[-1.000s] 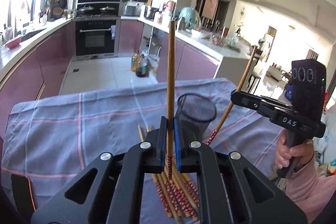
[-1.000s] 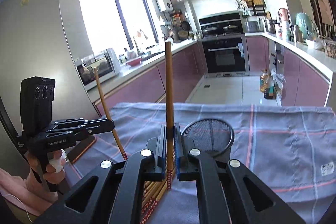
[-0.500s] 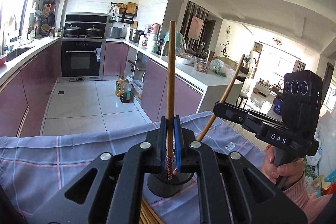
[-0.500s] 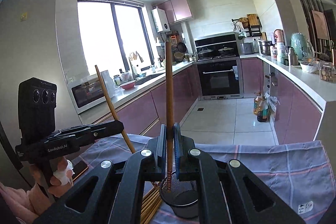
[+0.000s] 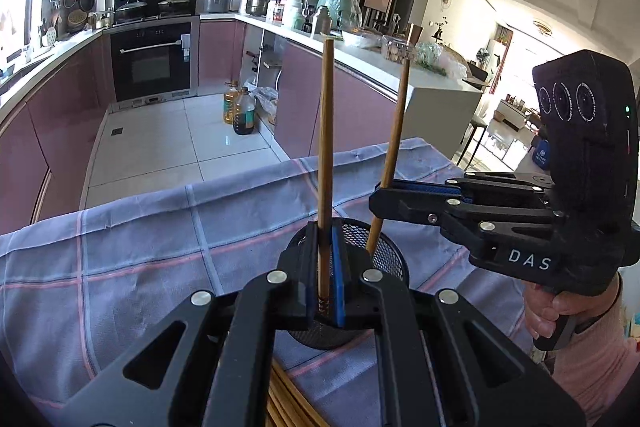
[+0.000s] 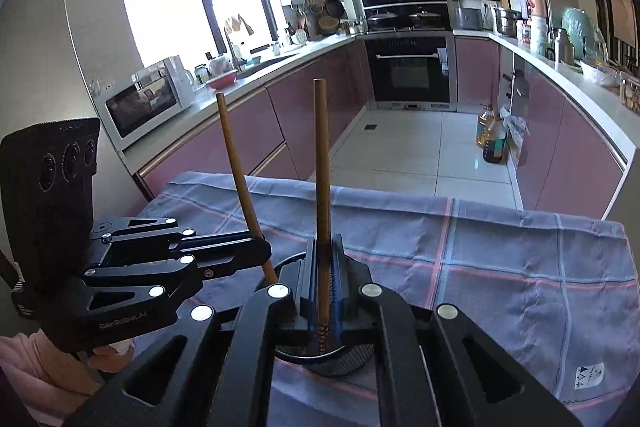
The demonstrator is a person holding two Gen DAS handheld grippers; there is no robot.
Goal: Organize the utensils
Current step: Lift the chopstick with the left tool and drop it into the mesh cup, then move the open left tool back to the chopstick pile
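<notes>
Left gripper (image 5: 325, 269): jaws closed tight on one wooden chopstick (image 5: 325, 163), held near its red-patterned lower end; the shaft stands upright, the bare end at 12 o'clock. Its patterned tip hangs inside the rim of the black mesh cup (image 5: 384, 243).

Right gripper (image 6: 325, 277): likewise clamped on a second chopstick (image 6: 322, 179), upright, the tip just over or inside the mesh cup, which the right wrist view shows mostly hidden under the jaws. In the left wrist view the right gripper comes in from 3 o'clock with its chopstick leaning slightly towards 1 o'clock, the lower end at the cup mouth.

The cup stands on a counter covered by a blue-grey checked cloth (image 5: 140, 247). More loose chopsticks (image 5: 288, 403) lie on the cloth at 6 o'clock of the cup, partly hidden by the left gripper.

Handling, as a judgement: the chopsticks look light, stiff and smooth, so a narrow pinch near one end lets them swing; a grip closer to mid-shaft would steady them, though the low grip suits a short drop. The cup looks light and could tip if a stick strikes its rim sideways. Both sticks share one opening and may collide.

Step in hand: lowering and releasing both sticks into the cup.
</notes>
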